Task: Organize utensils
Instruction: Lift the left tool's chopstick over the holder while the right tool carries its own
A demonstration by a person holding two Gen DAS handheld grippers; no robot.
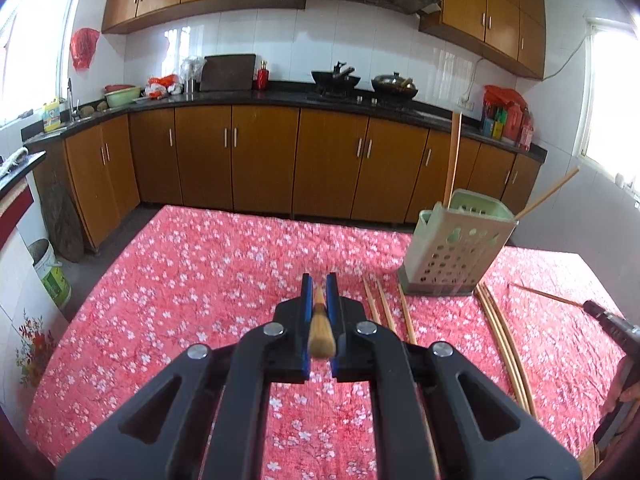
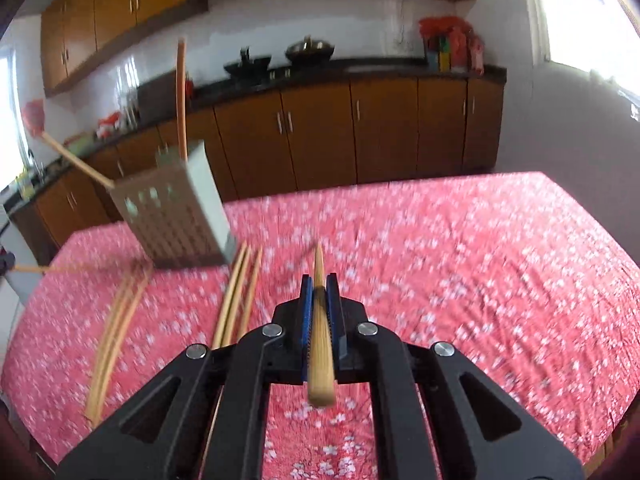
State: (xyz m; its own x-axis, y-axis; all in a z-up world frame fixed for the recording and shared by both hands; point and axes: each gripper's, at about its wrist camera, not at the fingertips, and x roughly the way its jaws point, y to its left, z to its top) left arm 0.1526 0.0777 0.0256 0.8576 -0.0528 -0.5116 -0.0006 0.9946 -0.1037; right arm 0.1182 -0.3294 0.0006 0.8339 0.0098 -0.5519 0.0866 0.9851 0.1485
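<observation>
My left gripper [image 1: 319, 285] is shut on a wooden chopstick [image 1: 321, 328], held above the table. My right gripper [image 2: 319, 286] is shut on another wooden chopstick [image 2: 320, 320] that points forward past the fingertips. A pale green perforated utensil holder [image 1: 456, 254] stands on the table to the right of my left gripper, with two chopsticks sticking out of it. It also shows in the right wrist view [image 2: 180, 216], far left. Several loose chopsticks [image 1: 506, 344] lie on the cloth beside the holder; they also show in the right wrist view [image 2: 236, 296].
The table carries a red floral cloth [image 1: 200, 280]. Beyond its far edge are brown kitchen cabinets [image 1: 264, 160] and a dark counter with woks. The right gripper's body shows at the right edge of the left wrist view [image 1: 612, 324].
</observation>
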